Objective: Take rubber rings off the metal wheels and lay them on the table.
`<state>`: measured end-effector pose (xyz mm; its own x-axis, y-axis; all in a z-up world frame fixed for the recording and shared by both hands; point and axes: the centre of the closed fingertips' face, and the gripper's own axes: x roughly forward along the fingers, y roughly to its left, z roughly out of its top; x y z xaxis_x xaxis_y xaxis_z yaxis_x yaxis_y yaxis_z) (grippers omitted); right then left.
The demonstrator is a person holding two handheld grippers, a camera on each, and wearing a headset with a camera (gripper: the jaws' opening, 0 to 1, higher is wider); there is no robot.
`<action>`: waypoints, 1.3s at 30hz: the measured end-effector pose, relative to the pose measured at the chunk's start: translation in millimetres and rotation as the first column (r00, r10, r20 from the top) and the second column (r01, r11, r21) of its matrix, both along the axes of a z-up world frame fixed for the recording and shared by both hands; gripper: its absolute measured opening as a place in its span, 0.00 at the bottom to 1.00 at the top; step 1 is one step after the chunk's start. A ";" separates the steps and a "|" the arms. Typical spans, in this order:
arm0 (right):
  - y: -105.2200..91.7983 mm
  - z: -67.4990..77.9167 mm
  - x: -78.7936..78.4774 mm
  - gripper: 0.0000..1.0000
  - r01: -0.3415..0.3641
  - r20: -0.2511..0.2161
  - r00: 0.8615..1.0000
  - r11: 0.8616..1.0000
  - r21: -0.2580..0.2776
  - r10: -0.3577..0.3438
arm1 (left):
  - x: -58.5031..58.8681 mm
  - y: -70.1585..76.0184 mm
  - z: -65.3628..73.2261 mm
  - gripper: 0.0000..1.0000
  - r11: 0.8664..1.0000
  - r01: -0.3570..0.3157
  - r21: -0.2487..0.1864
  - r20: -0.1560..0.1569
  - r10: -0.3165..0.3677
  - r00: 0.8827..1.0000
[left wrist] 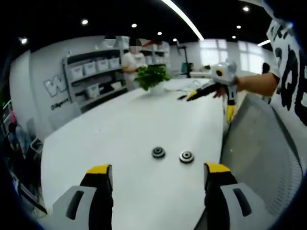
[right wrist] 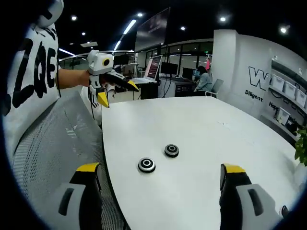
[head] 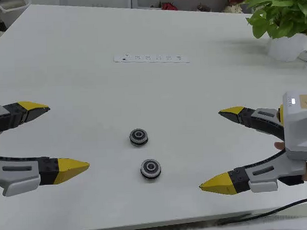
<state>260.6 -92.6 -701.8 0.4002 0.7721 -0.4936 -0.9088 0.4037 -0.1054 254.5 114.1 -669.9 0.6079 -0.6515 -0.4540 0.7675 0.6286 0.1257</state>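
two metal wheels lie flat on the white table [head: 92, 87], close together but not touching, roughly midway between the two grippers. the far wheel [head: 138, 137] sits a little left of the near wheel [head: 151, 168], which lies closer to the person's edge of the table. each has a pale metal hub in the middle and a dark rubber ring [head: 131, 138] seated around its outside

the left gripper [head: 68, 136] comes in from the left side of the head view, its two yellow-tipped jaws spread wide with nothing between them. it is well apart from both wheels. in the left gripper view the wheels show ahead of the gap between its jaws

the right gripper [head: 210, 148] comes in from the right, its jaws likewise spread wide and holding nothing, tips pointing toward the wheels but clear of them. in the right gripper view both wheels lie ahead on the table, between its jaws

farther back on the table a flat white power strip [head: 151, 58] lies crosswise. at the far right corner a leafy green plant [head: 281, 9] stands in a white pot [head: 288, 47]. a dark cable [head: 278, 209] runs along the near right edge
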 end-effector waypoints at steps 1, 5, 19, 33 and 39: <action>-0.2 0.0 -0.2 1.00 0.001 -0.001 1.000 1.000 0.001 -0.001 | 0.3 0.2 -0.6 0.80 1.000 0.001 -0.001 -0.002 -0.001 1.000; -1.0 -0.2 0.2 0.99 0.003 -0.001 1.000 1.000 0.000 -0.003 | 1.6 0.8 -1.0 0.80 1.000 0.004 -0.001 0.000 -0.004 1.000; -0.7 -1.5 1.6 0.99 0.004 -0.003 1.000 1.000 -0.003 -0.004 | 3.2 3.8 -5.1 0.80 1.000 0.005 0.003 -0.008 -0.005 1.000; -1.0 -5.9 6.1 0.99 -0.001 -0.008 1.000 1.000 -0.014 0.001 | 6.2 5.2 -8.5 0.81 1.000 -0.001 0.005 -0.016 0.001 1.000; -1.2 -5.5 8.3 0.99 -0.003 -0.008 1.000 1.000 -0.016 0.003 | 8.5 5.8 -7.2 0.80 1.000 -0.004 0.004 -0.011 0.004 1.000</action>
